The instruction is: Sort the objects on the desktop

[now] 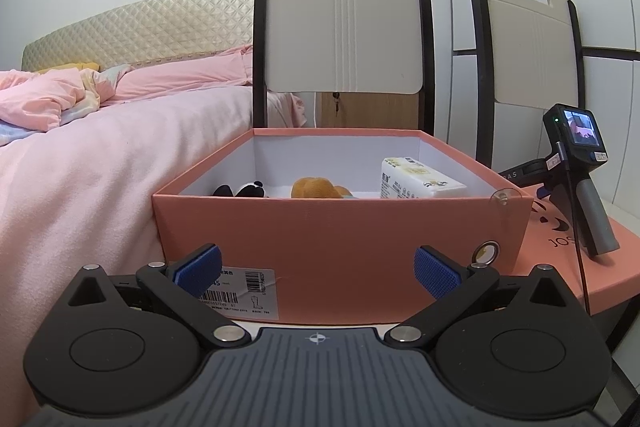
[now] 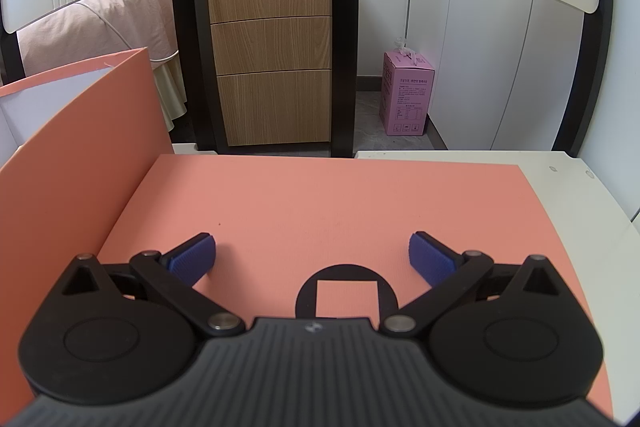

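Left gripper [image 1: 316, 269]: jaws spread wide, nothing between the blue pads [image 1: 200, 269]. It faces the near wall of the salmon shoe box [image 1: 340, 227], which stands directly ahead of the fingertips with a barcode label [image 1: 236, 291] just behind the left pad.

Right gripper [image 2: 312, 257]: jaws likewise spread wide and empty. It sits low over the flat salmon box lid [image 2: 320, 203], with the box's side wall rising just to the left of its left finger. In the left wrist view this gripper [image 1: 576, 171] appears to rest on the lid, to the right of the box.

Sorted items: inside the box, beyond the near wall, lie a panda toy [image 1: 250, 190], an orange plush toy [image 1: 316, 188] and a tissue pack [image 1: 420, 179] leaning at the right end. No loose object is visible on the lid or on the white tabletop [image 2: 560, 195] ahead of either gripper. Judgement: sorting appears largely complete; closing the box may remain.

Risks:
- The lid is thin and lies flat; a pinch at its edge could slip or buckle the card.
- The tissue pack stands close to rim height; a lowered lid could catch on it and sit askew.
- The lightweight box could slide towards the bed [image 1: 100, 155] if the left gripper nudges its wall.
- The right gripper's cable [image 1: 576, 227] trails across the lid and could snag.
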Tool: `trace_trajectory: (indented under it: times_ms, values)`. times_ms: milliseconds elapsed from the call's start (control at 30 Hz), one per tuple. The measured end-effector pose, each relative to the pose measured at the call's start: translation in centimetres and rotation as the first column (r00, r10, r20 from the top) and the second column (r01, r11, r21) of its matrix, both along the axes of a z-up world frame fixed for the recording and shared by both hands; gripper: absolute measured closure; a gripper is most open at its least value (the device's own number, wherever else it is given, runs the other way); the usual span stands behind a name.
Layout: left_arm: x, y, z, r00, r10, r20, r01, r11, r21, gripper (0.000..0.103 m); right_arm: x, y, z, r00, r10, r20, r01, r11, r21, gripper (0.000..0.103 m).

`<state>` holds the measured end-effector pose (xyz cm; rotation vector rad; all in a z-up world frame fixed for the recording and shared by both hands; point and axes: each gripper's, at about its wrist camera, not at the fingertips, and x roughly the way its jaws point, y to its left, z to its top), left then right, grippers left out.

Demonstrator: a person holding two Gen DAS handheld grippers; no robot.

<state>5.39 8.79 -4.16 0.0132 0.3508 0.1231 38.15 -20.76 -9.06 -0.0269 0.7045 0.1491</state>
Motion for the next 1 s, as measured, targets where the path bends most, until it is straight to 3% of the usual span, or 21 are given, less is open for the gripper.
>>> trace_trajectory:
  times_ms: [1000]
  values:
    - [0.0,-0.05,-0.07,1.0,-0.005,-0.002,0.005,1.0,0.003,0.0,0.0,0.01,-0.01,1.0,0.0,0.0,0.0,1.0,0.0,0.0]
